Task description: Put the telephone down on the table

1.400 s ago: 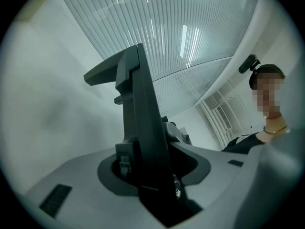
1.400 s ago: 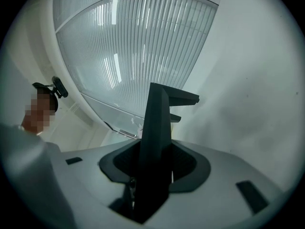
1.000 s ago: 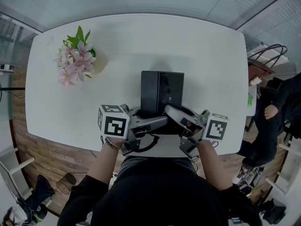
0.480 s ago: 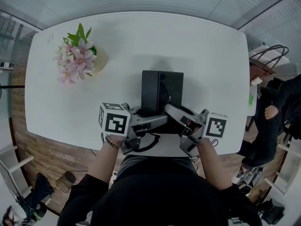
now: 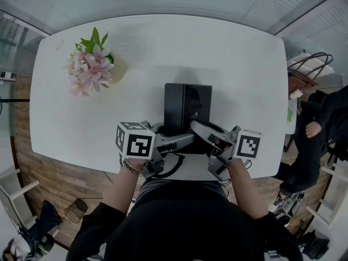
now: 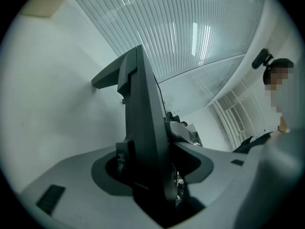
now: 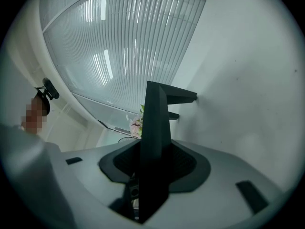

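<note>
The black telephone point(image 5: 187, 105) lies on the white table point(image 5: 217, 53), close to the near edge. Both grippers reach its near end from either side. In the left gripper view the telephone's point(image 6: 143, 128) edge stands between the jaws of my left gripper point(image 6: 152, 175), which have just been opening; a slit of light shows beside the right jaw. My left gripper point(image 5: 184, 140) comes in from the left. My right gripper point(image 5: 197, 128) comes from the right, and its jaws point(image 7: 152, 175) close on the telephone's point(image 7: 155, 137) thin edge.
A vase of pink flowers point(image 5: 89, 69) stands at the table's far left. A black cord point(image 5: 173, 166) curls by the near edge under the grippers. A person point(image 5: 321, 124) and a bag with handles point(image 5: 307, 64) are beyond the table's right end.
The left gripper's marker cube has shifted slightly to the right and turned a little. The telephone and the right gripper have kept their place.
</note>
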`<action>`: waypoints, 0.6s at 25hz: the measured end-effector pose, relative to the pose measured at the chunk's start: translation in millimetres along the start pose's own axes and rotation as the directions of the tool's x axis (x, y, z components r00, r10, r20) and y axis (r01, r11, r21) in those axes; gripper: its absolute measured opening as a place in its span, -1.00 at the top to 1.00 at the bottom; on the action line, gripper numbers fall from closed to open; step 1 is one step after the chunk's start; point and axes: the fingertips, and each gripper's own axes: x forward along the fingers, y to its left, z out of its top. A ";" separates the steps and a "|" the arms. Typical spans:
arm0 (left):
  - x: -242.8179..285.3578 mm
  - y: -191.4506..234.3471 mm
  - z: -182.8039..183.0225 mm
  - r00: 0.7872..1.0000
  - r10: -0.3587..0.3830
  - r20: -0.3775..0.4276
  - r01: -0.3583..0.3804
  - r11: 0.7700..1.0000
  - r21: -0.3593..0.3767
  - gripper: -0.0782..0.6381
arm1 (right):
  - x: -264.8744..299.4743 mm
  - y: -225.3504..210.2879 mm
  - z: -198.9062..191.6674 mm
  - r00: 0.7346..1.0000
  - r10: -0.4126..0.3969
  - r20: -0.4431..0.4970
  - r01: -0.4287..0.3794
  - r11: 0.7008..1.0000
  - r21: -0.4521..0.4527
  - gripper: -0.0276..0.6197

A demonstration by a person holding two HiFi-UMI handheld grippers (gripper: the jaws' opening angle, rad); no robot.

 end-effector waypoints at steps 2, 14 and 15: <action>-0.4 2.3 -1.3 1.000 0.019 -0.007 -0.019 1.000 0.007 0.05 | 1.2 0.6 -1.9 1.000 0.001 -0.003 -0.001 1.000 0.002 0.37; -3.8 11.4 -5.4 0.995 0.104 0.003 -0.104 0.995 -0.007 -0.09 | -1.5 -5.2 -2.6 0.995 -0.095 -0.016 0.092 0.989 -0.113 0.36; -4.1 12.0 -6.6 0.994 0.106 0.002 -0.106 0.994 -0.013 -0.10 | -1.2 -5.2 -3.7 0.995 -0.098 -0.020 0.095 0.988 -0.121 0.36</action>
